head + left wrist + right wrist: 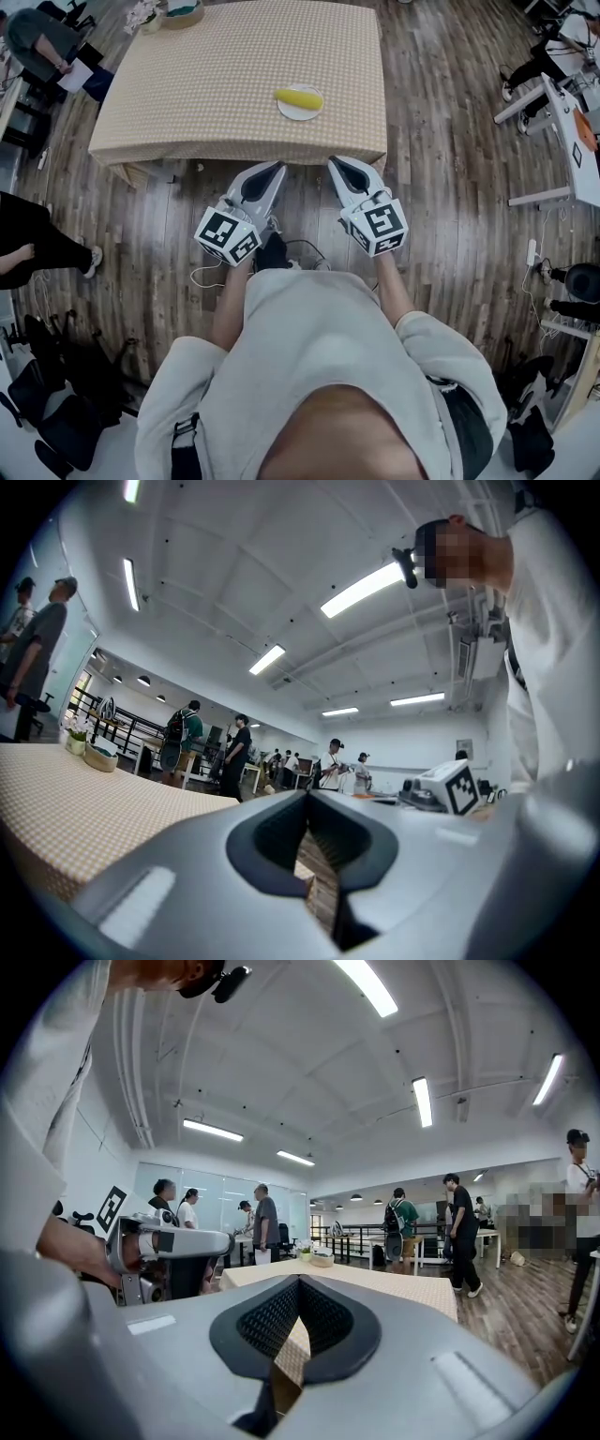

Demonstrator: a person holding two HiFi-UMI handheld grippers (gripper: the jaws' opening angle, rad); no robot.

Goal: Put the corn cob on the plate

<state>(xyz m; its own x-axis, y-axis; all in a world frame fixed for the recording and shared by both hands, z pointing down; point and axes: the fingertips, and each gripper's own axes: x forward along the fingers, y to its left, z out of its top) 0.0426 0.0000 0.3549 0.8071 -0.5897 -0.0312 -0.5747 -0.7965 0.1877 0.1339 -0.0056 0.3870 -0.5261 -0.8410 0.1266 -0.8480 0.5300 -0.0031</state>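
A yellow corn cob (298, 97) lies on a small white plate (301, 114) near the front right of the table with the checked cloth (216, 84). Both grippers hang in front of the table's near edge, pointing at it, apart from the cob. My left gripper (275, 168) has its jaws together with nothing between them, as the left gripper view (307, 795) also shows. My right gripper (336, 162) is shut and empty too, its pads meeting in the right gripper view (298, 1280). Neither gripper view shows the cob or the plate.
A bowl (183, 13) and a small flower pot (142, 15) stand at the table's far left corner. People sit or stand at the left (37, 246). White desks (572, 141) are at the right. Cables (300, 251) lie on the wooden floor by my feet.
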